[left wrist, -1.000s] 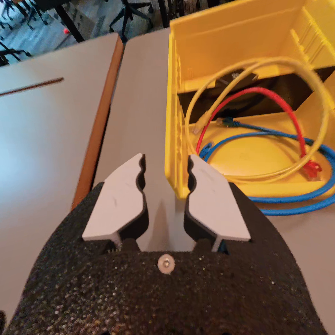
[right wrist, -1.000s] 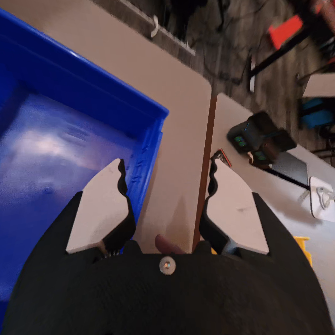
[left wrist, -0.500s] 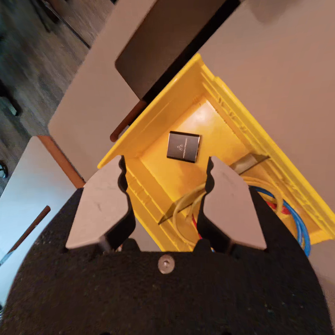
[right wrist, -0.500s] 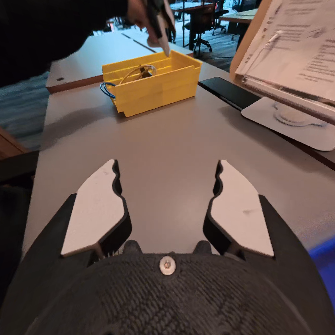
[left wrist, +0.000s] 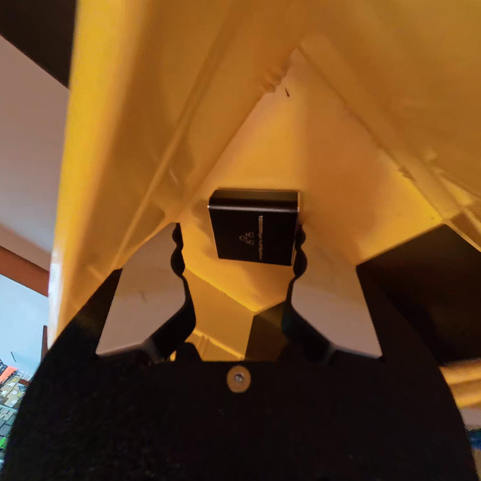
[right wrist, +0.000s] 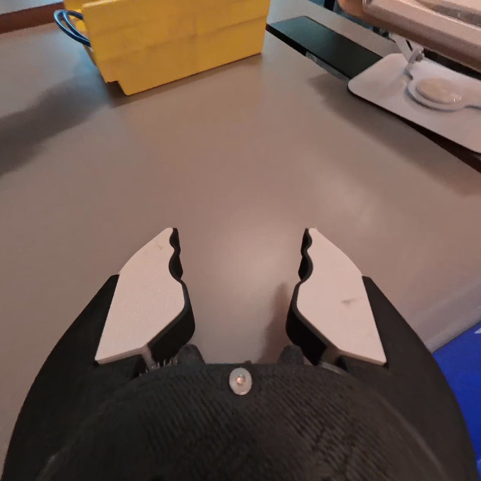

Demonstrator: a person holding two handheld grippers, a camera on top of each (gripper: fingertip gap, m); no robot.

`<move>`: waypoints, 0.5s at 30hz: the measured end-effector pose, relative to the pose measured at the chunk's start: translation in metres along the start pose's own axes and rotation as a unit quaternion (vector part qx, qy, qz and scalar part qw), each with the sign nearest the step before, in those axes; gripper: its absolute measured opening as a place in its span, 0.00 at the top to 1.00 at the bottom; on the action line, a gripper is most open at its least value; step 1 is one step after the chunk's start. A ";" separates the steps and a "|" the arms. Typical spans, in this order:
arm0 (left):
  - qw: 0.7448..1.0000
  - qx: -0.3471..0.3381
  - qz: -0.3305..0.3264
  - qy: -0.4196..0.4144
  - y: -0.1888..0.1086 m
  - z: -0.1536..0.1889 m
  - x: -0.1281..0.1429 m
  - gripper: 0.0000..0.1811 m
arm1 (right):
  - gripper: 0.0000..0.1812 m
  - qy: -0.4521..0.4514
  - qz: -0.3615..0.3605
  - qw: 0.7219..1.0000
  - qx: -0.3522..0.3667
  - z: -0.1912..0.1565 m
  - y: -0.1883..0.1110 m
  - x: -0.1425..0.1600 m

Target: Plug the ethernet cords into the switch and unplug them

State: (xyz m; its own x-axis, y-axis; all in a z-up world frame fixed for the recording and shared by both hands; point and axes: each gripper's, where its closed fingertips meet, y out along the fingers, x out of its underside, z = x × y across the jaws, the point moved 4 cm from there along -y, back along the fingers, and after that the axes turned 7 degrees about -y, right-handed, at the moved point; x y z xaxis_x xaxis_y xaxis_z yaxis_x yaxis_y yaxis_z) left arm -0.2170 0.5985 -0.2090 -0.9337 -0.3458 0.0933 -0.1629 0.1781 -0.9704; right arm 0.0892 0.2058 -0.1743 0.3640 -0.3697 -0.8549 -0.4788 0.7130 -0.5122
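Note:
In the left wrist view, my left gripper is open and reaches down into the yellow bin. A small black switch box lies on the bin floor between my fingertips, close to the right finger; I cannot tell if they touch. The cords are hidden in this view. In the right wrist view, my right gripper is open and empty, low over the grey table. The yellow bin stands at the far left, with a blue cord loop hanging over its left end.
A black flat slab lies to the right of the bin. A white stand base sits at the far right, holding a board above it. A blue bin's corner shows at the lower right. The bin's dark divider is right of my left gripper.
My left gripper has dropped from above the bin down into it, and the switch now sits between its fingers. My right gripper has moved closer to the yellow bin and lower over the table.

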 end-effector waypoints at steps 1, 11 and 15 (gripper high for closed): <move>1.000 0.004 0.000 -0.001 0.003 0.000 0.000 0.54 | 0.51 0.002 -0.006 1.000 0.002 0.002 0.000 0.002; 0.999 0.018 0.038 0.023 0.003 0.003 -0.001 0.64 | 0.49 -0.029 -0.018 0.998 0.061 0.012 0.006 0.009; 0.989 -0.064 0.120 0.052 -0.050 -0.002 -0.007 0.64 | 0.46 -0.019 0.023 1.000 -0.006 -0.005 0.009 0.000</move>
State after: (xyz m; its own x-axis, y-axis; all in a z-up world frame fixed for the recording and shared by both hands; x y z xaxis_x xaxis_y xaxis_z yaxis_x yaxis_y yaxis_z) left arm -0.2028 0.5943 -0.1611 -0.9769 -0.1844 -0.1077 0.0345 0.3616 -0.9317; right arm 0.0808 0.2091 -0.1791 0.3717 -0.3141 -0.8736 -0.5056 0.7207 -0.4743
